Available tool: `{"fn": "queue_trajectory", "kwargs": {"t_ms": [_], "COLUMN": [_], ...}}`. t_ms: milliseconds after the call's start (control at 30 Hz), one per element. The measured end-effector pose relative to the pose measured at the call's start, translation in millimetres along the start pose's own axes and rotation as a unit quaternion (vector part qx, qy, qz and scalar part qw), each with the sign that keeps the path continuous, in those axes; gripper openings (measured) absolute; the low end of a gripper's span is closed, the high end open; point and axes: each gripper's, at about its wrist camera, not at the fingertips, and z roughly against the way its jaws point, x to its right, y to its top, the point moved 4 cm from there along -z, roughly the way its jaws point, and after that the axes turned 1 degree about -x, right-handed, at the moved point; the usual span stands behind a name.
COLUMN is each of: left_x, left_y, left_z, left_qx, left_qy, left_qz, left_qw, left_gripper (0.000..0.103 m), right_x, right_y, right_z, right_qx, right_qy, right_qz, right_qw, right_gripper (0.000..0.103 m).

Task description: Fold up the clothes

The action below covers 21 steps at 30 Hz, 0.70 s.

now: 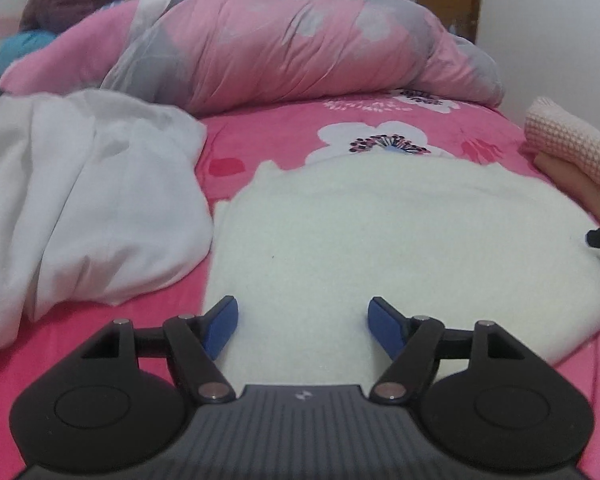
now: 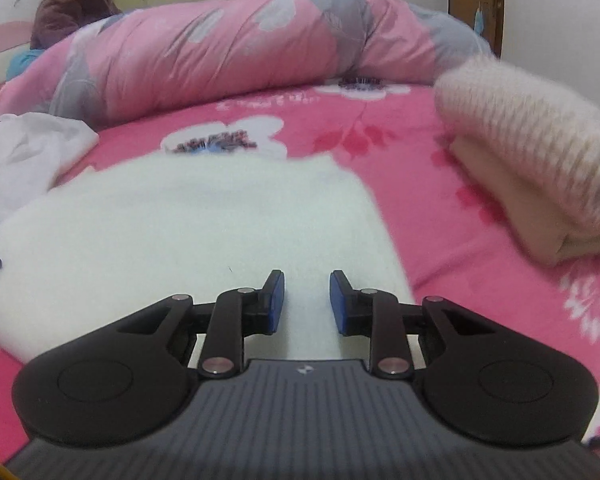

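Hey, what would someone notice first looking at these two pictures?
A fluffy white garment lies flat mid-bed on the hot pink floral sheet, right before both grippers. Behind it a pink and grey duvet is heaped across the bed; folded knitwear sits at right.

White fleecy garment (image 1: 400, 240) flat on pink floral sheet; crumpled white shirt (image 1: 88, 200) beside; folded knit stack (image 2: 540, 168) apart.

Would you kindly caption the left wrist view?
Left gripper, jaws open, above a white fleece garment on the pink floral bed.
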Motion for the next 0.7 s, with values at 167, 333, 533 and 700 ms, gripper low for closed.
{"fn": "queue_trajectory", "kwargs": {"t_ms": [167,333,533,700], "left_x": [4.6,12.5,16.1,23.3], "left_y": [-6.2,-8.9,-9.1,-9.4], "left_z": [8.0,8.2,8.2,7.4], "left_qx": [-0.02,-0.033,-0.048,-0.057], "left_qy": [0.01,0.026,0.039,0.057], "left_qz": [0.009,0.005,0.009,-0.004], "left_qw": [0.9997,0.9991,0.998,0.9967], "left_gripper": [0.083,0.09,0.092,0.096], "right_x": [-14.3,-17.6,-10.4,1.1], "right_y": [-7.1,-35.9,-26.2,-51.6], "right_z": [33.8,16.7,36.6,30.1], "right_qx": [0.028,-0.01,0.011,0.002], "right_qy": [0.019,-0.001,-0.016,-0.014], "right_qz": [0.007,0.022,0.013,-0.005], "right_qw": [0.999,1.0,1.0,1.0], "right_gripper": [0.026,0.027,0.028,0.029]}}
